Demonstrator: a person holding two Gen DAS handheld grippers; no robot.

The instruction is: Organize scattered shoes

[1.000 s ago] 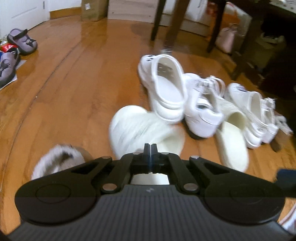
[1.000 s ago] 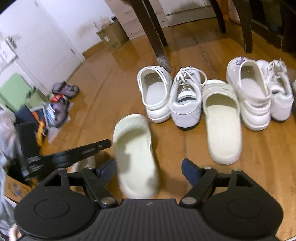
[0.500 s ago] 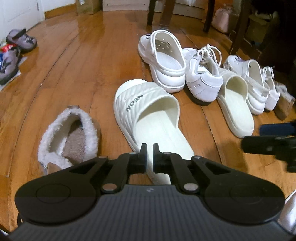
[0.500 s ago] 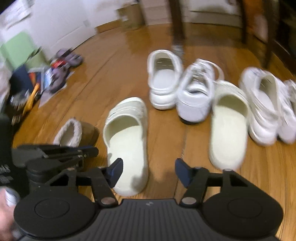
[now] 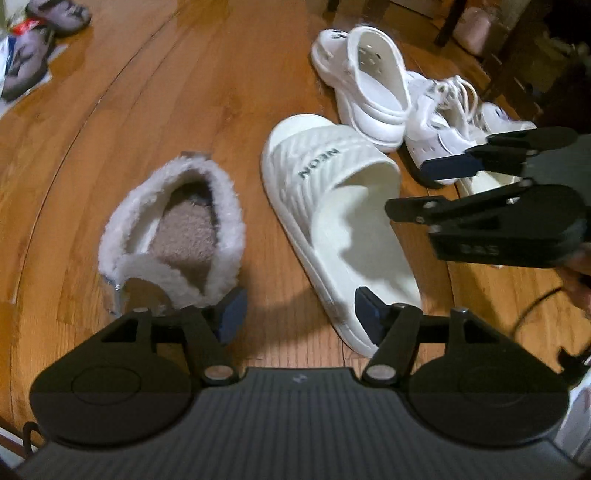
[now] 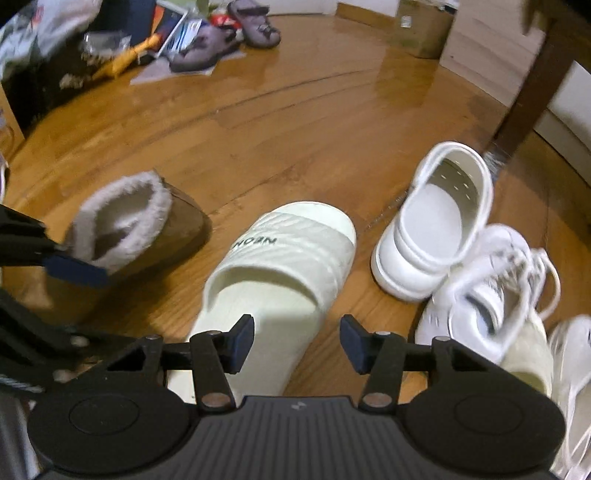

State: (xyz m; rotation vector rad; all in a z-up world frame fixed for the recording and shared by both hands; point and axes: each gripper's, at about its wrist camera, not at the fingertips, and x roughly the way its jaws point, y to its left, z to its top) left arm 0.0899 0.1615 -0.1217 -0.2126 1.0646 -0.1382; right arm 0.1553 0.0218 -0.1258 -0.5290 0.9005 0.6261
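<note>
A cream slide marked NEON (image 5: 332,206) lies on the wooden floor, toe pointing away. Left of it sits a fur-lined brown slipper (image 5: 173,236). My left gripper (image 5: 298,314) is open, hovering between the slipper's heel and the slide's heel, holding nothing. My right gripper (image 6: 297,343) is also open and empty, just above the slide (image 6: 280,280) at its heel. It enters the left wrist view from the right (image 5: 424,188). A white clog (image 6: 436,225) and a white laced sneaker (image 6: 487,295) stand in a row to the right.
More pale shoes (image 6: 524,362) continue the row at the right edge. Grey sandals (image 6: 221,40) and clutter lie at the far left. A cardboard box (image 6: 421,29) and a dark table leg (image 6: 524,96) stand behind the row. A hand (image 5: 580,266) holds the right gripper.
My left gripper has gone from shut to open and pulled back, with the slide now resting on the floor. The right gripper has swung left and lower over the slide's heel.
</note>
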